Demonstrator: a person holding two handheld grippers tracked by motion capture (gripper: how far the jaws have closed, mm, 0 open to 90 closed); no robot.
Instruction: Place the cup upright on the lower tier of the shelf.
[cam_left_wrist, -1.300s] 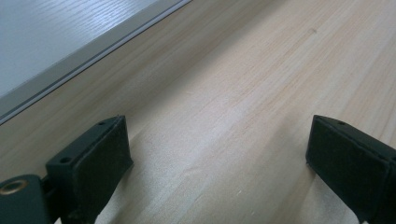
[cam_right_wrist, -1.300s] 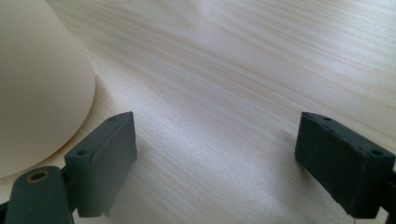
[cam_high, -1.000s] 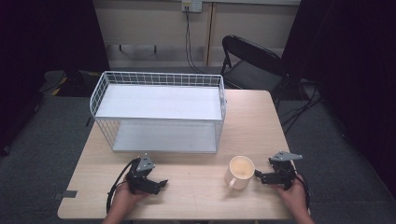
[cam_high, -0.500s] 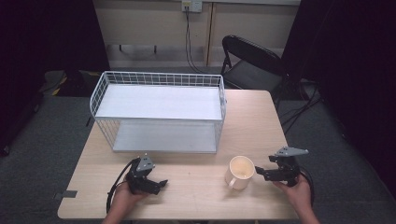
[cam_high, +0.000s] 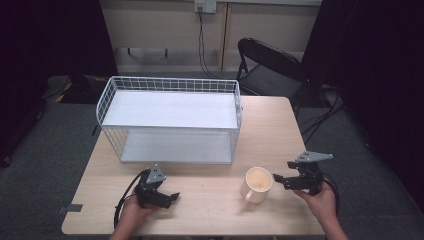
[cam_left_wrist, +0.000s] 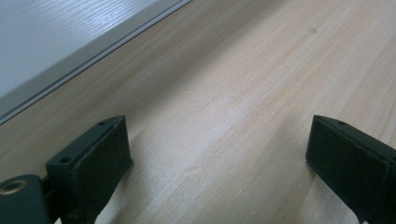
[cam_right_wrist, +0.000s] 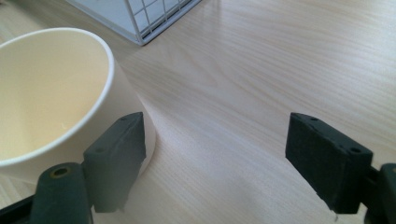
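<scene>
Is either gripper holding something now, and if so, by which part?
Nothing is held. Left gripper is open over bare table; right gripper is open beside the cup.

The right gripper (cam_right_wrist: 215, 158) hovers low over the pale wood surface (cam_right_wrist: 261, 70), its two black jaws spread wide with bare wood between them. A cream cup (cam_right_wrist: 51, 93) stands just beyond its left jaw, outside the gap. A white wire basket's corner (cam_right_wrist: 149, 18) lies farther ahead.

no readable text, labels, brands or numbers anywhere
</scene>
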